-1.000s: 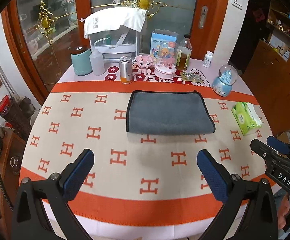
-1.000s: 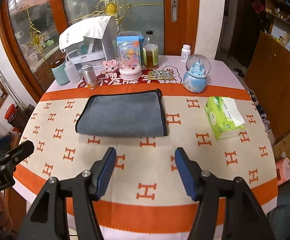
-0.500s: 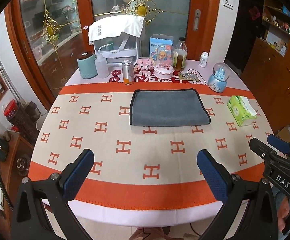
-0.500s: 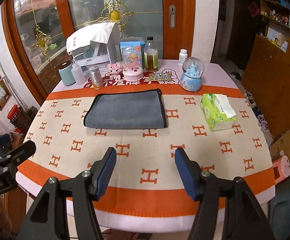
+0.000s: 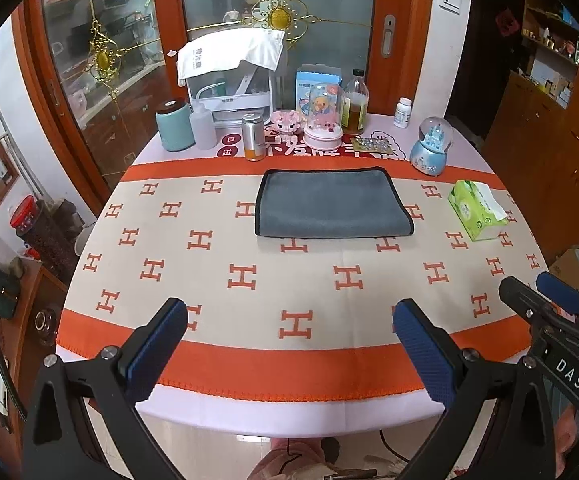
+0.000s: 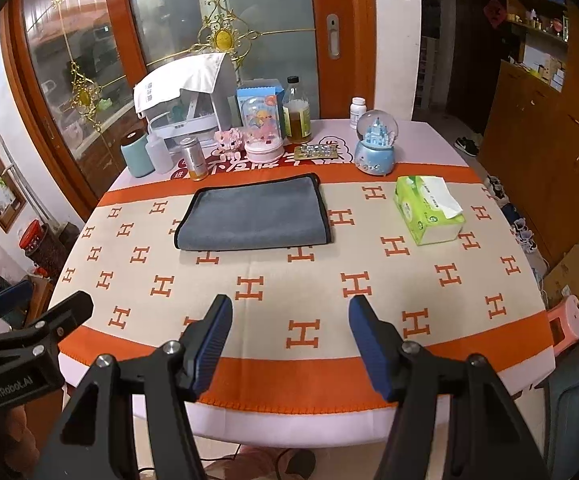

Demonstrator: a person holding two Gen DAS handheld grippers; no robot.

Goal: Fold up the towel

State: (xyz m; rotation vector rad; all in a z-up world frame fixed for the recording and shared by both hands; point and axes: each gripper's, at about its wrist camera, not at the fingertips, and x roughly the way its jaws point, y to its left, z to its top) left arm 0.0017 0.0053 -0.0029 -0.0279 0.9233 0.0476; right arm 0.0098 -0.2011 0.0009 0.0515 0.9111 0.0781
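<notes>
A grey towel with a black hem point(image 5: 331, 204) lies folded flat in a rectangle on the far half of the table; it also shows in the right wrist view point(image 6: 254, 214). My left gripper point(image 5: 289, 340) is open and empty, held over the table's near edge, well short of the towel. My right gripper point(image 6: 289, 332) is open and empty too, over the near edge. Each gripper shows at the side of the other's view.
The round table point(image 5: 289, 280) has an orange and cream H-pattern cloth. A green tissue pack point(image 6: 429, 208) lies right of the towel. Behind the towel stand a can point(image 5: 252, 136), bottles, a snow globe point(image 6: 375, 142), a teal canister point(image 5: 174, 124) and a white rack.
Both grippers have pulled back and up from the table toward the near edge. The towel looks smaller and farther. It has not moved. Both grippers stay open.
</notes>
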